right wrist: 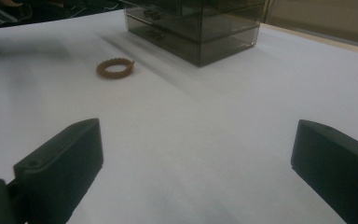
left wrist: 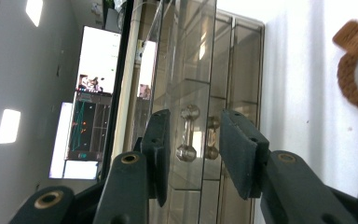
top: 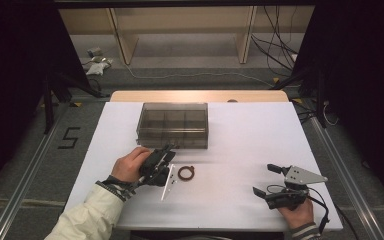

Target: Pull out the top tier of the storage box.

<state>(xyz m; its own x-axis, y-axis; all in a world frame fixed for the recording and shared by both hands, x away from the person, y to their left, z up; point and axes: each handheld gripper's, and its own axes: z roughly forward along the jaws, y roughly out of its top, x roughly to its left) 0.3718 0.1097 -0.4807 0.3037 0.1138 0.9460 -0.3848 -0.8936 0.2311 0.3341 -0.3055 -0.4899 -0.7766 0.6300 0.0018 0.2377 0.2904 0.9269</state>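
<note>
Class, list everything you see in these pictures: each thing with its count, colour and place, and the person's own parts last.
Drawer box: one, smoky clear plastic, far centre of the table.
Drawer handle: one, clear knobbed bar, on the box front, between the left jaws.
Braided ring: one, brown, on the sheet before the box.
Table sheet: one, white, covering the table.
Left tool: one, black, at the box front, jaws apart around the handle.
Right tool: one, black, near right edge, open.
</note>
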